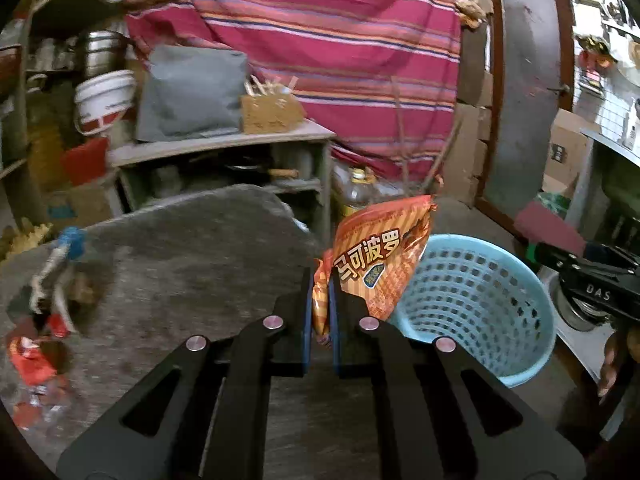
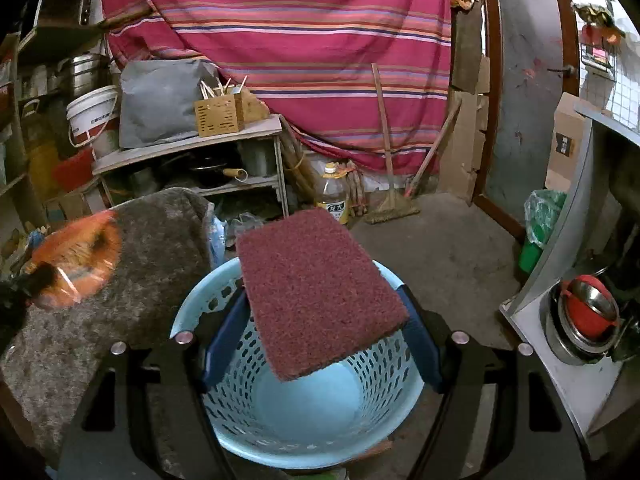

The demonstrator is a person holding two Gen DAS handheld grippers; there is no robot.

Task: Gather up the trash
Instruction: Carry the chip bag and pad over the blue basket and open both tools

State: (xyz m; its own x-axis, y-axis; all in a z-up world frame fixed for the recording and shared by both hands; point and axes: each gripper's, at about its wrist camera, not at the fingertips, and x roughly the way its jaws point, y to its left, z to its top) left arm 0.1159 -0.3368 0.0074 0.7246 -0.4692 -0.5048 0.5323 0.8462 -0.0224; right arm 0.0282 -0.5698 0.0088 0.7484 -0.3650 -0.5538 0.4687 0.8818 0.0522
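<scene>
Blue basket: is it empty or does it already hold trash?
Empty, as far as visible: the blue basket shows a bare floor; the maroon pad covers part of it.

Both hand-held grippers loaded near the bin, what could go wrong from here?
1. The orange snack bag in the left hand-held gripper sits beside the blue basket, not over it; released now, it may miss.
2. The maroon scouring pad is wide and tilted; it could catch the rim.

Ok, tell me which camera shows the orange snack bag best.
The left wrist view: the orange snack bag is sharp, print readable, pinched in the left gripper beside the blue basket. The right wrist view shows it only as a blur at the left edge.
</scene>
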